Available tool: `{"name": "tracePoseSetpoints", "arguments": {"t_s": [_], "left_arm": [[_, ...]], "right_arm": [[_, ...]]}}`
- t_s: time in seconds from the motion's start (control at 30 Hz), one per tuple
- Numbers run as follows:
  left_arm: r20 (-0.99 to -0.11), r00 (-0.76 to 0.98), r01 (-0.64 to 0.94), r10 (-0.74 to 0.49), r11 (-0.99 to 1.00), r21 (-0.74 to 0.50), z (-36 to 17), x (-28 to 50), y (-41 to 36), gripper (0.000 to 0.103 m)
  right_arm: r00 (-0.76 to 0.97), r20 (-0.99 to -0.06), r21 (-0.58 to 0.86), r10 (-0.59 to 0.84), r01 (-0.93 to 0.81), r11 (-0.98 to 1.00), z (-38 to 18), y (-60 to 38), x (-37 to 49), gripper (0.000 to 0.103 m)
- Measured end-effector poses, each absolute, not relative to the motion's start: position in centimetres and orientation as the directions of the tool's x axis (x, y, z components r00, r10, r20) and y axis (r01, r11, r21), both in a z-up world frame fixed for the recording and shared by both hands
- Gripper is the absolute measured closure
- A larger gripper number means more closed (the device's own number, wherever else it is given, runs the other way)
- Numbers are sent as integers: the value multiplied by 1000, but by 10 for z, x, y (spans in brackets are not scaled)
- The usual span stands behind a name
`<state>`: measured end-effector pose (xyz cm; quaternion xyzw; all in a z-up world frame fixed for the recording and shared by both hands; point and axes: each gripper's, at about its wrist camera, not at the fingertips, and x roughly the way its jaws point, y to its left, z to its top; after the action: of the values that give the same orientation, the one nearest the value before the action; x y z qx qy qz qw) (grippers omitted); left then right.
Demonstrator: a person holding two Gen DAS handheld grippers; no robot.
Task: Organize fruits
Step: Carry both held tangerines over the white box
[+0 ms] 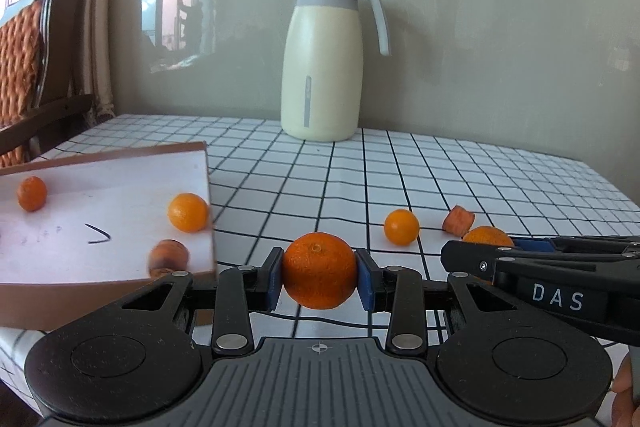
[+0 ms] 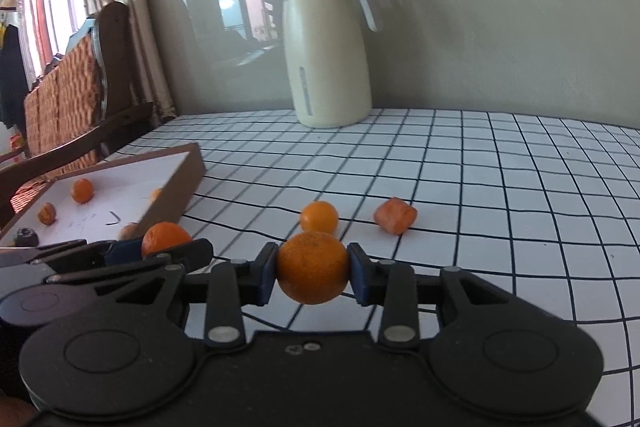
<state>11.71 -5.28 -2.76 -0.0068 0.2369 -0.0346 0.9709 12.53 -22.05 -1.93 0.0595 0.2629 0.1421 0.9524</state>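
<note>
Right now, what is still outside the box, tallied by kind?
Round orange fruit: 3 (one in the left tool, one in the right tool, one loose on the checked cloth)
Reddish-orange cut chunk: 1
Total: 4

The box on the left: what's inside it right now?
Inside the box: a small orange, a brownish piece and a dark item. Two more pieces sit half hidden behind its near wall.
</note>
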Motion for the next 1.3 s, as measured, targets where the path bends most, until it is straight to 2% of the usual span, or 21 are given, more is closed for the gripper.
{"name": "tracePoseSetpoints", "arguments": {"t_s": [0.57,1.3], "left_arm": [[-430,903,0,-21,999,-49,-9,94,0,65],[-383,913,-187,138,978,-95,1,82,79,65]], "right_arm": [[794,-433,193,426,-380,905,-3,-171,123,75],[766,-373,199,524,-485,852,7,-106,129,75]]}}
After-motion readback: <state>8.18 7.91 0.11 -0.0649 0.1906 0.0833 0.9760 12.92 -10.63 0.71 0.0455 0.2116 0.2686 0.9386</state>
